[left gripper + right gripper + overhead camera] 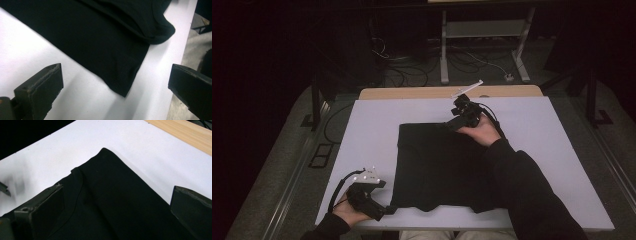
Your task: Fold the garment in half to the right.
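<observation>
Nearest you, your left gripper (388, 210) sits at the near left corner of the black folded cloth garment (439, 167). In the left gripper view its jaws stand wide apart with that pointed corner (124, 93) lying between them, untouched. It looks lined up to pinch the corner for a fold or a straightening pull.

The garment lies flat in the middle of the white counter (362, 135), its near hem close to the counter's near edge. Your right forearm in its dark sleeve (522, 190) crosses the cloth's right side and hides that edge.

Farther off, your right gripper (453, 124) reaches the far right part of the cloth. In the right gripper view the jaws gape wide, empty, with a ribbed seam, maybe a collar (77, 187), just ahead. I'd judge both hands are set to take opposite corners.

Black on black swallows the folds, so how many layers there are is hard to say. Beyond the counter, a strip of pale wood (422, 93) shows, then cables on a dim floor.
</observation>
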`<state>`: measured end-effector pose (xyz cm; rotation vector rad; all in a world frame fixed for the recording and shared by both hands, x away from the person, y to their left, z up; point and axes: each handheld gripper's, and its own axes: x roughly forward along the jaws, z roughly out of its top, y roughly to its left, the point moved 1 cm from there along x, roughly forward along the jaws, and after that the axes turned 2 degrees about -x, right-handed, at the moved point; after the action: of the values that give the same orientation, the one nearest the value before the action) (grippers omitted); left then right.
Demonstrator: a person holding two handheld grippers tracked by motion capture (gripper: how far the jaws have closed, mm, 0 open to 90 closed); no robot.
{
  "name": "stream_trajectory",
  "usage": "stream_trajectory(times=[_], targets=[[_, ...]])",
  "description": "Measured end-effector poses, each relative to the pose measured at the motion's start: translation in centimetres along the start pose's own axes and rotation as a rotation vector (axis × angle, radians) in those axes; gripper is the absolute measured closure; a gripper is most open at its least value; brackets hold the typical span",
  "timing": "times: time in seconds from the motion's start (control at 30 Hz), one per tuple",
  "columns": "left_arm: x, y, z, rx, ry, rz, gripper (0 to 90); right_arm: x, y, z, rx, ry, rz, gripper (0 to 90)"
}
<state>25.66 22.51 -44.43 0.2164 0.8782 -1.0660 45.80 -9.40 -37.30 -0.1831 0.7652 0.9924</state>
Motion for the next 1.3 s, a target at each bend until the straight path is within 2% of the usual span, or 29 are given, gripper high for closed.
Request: stream_trajectory(times=[0.17, 0.2, 0.67, 0.83, 0.93, 1.0, 1.07, 1.23, 1.27, 1.3], targets=[[0.6, -0.1, 0.0, 0.021, 0.019, -0.006, 0.0, 1.4, 0.0, 0.5, 0.0, 0.005, 0.005, 0.0], [0.6, -0.2, 0.0, 0.014, 0.018, -0.009, 0.0, 1.6, 0.0, 0.5, -0.001, 0.005, 0.005, 0.0], [1.4, -0.5, 0.2, 0.084, 0.053, -0.005, 0.0, 5.1, 0.2, 1.6, 0.001, -0.012, 0.0, 0.0], [1.7, -0.8, 0.3, 0.102, 0.056, 0.02, 0.0, 6.2, 0.1, 1.8, 0.004, 0.0, -0.003, 0.0], [1.7, -0.8, 0.4, 0.121, 0.069, 0.022, 0.0, 6.9, 0.1, 2.1, 0.002, 0.007, -0.002, 0.0], [1.7, -1.0, 0.5, 0.12, 0.045, 0.036, 5.2, 7.3, 0.2, 2.3, -0.001, 0.007, -0.001, 0.0], [1.8, -1.0, 0.5, 0.118, 0.049, 0.029, 7.6, 7.7, 0.2, 2.5, -0.002, 0.012, 0.001, 0.0], [1.8, -1.1, 0.6, 0.146, 0.049, 0.043, 15.1, 8.6, 0.2, 2.9, -0.002, 0.033, 0.004, 0.0], [1.7, -1.1, 0.6, 0.155, 0.047, 0.049, 19.1, 8.7, 0.2, 3.0, -0.005, 0.038, 0.002, 0.0], [1.8, -1.3, 0.6, 0.146, 0.034, 0.053, 23.2, 8.8, 0.3, 3.1, -0.003, 0.04, 0.004, 0.0]])
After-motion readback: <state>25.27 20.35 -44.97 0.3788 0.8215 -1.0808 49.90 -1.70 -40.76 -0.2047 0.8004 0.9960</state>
